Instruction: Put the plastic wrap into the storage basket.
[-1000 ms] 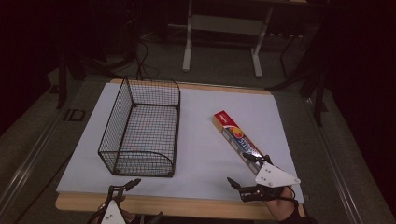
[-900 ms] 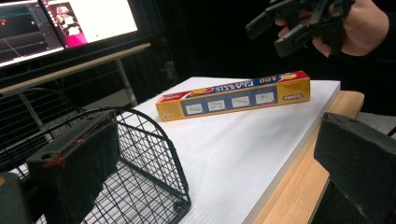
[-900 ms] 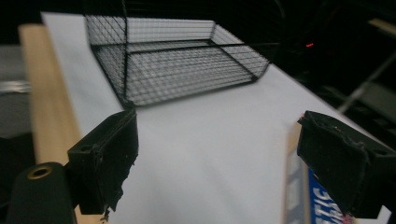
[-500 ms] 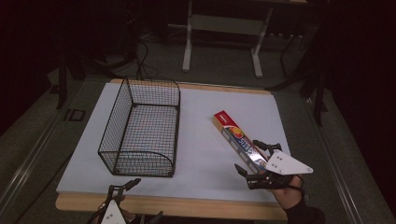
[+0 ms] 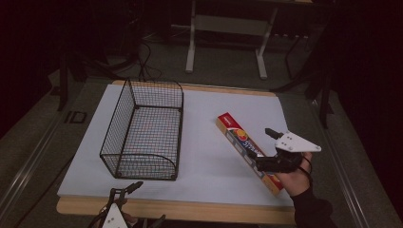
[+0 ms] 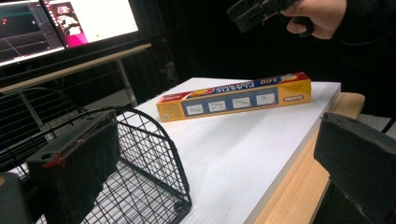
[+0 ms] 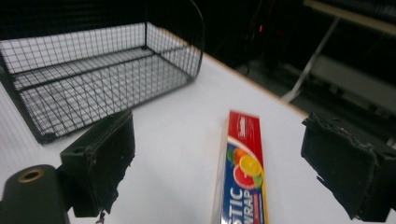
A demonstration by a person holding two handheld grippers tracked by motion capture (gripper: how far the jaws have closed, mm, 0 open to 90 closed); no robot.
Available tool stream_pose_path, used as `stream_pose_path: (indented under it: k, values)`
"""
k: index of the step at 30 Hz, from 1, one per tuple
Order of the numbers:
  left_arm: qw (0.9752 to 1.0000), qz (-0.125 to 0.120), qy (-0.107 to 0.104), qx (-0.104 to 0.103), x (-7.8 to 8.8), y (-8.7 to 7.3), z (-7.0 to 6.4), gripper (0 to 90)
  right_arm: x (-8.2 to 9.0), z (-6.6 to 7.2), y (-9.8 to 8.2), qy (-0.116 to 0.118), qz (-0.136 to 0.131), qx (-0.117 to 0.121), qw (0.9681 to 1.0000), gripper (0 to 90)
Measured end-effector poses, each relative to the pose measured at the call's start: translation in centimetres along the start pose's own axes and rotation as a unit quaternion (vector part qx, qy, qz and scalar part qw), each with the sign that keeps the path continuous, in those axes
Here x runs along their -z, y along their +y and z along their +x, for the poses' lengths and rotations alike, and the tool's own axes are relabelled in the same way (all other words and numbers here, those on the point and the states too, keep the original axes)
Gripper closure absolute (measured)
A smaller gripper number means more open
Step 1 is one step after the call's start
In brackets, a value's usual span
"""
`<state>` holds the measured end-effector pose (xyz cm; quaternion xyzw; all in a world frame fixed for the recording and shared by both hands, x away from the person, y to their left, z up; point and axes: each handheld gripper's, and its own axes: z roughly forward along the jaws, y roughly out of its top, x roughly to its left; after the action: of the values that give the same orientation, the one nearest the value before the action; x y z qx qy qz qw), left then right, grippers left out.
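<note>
A long orange box of plastic wrap (image 5: pixel 235 133) lies slantwise on the white board, right of a black wire basket (image 5: pixel 116 118) that holds nothing. My right gripper (image 5: pixel 260 144) hovers open over the box's near half, one jaw on each side of it. In the right gripper view the box (image 7: pixel 243 172) runs between the spread jaws of that gripper (image 7: pixel 224 158), with the basket (image 7: pixel 93 74) beyond at the left. My left gripper (image 5: pixel 149 202) is open at the table's near edge, in front of the basket. Its own view shows the basket's corner (image 6: pixel 149 154), the box (image 6: pixel 233 98) and the right gripper (image 6: pixel 252 11).
The white board (image 5: pixel 209 118) lies on a wooden table whose near edge (image 5: pixel 214 211) is bare wood. Beyond the table stand a metal frame (image 5: pixel 192 42) and floor cables (image 5: pixel 142 57). Lit monitors (image 6: pixel 70 23) stand on a desk in the left gripper view.
My right gripper has moved away from the near edge, up along the box, and now straddles it. The left gripper, the basket and the box have stayed put.
</note>
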<state>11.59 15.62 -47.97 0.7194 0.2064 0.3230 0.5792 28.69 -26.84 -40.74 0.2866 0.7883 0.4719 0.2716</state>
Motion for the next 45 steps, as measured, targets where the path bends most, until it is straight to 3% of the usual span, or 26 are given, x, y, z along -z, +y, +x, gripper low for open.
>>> stream_pose_path:
  k: [5,6,11,18,23,28,39,45]
  values:
    - [1.0000,-0.001,-0.001,0.002,0.0,0.0,0.0,1.0,-1.4,-1.4,-0.7,0.008,0.039,-0.019,0.9990,10.1]
    - [1.0000,-0.001,-0.001,0.001,0.0,0.0,0.0,1.0,-2.1,-1.9,-1.3,0.008,0.061,-0.022,0.9979,10.1]
    - [1.0000,-0.002,0.000,0.001,0.0,0.0,0.0,1.0,-3.1,-2.6,-2.3,0.006,0.082,-0.027,0.9963,10.1]
    - [1.0000,-0.001,-0.001,0.000,0.0,0.0,0.1,1.0,-4.9,-3.7,-3.9,0.003,0.133,-0.040,0.9903,10.1]
    - [1.0000,-0.002,-0.001,-0.002,-0.1,0.0,0.0,1.0,-5.7,-4.1,-4.4,0.005,0.151,-0.057,0.9869,10.1]
    - [1.0000,0.000,0.000,0.001,0.0,-0.1,0.1,1.0,-6.6,-4.2,-4.7,0.002,0.170,-0.059,0.9836,11.9]
    - [1.0000,0.003,-0.003,-0.004,-0.1,-0.1,0.1,1.0,-8.4,-4.7,-5.5,0.003,0.224,-0.078,0.9714,12.0]
    - [1.0000,0.003,-0.003,-0.005,-0.1,-0.1,0.0,1.0,-9.4,-4.8,-5.9,-0.002,0.260,-0.079,0.9625,12.1]
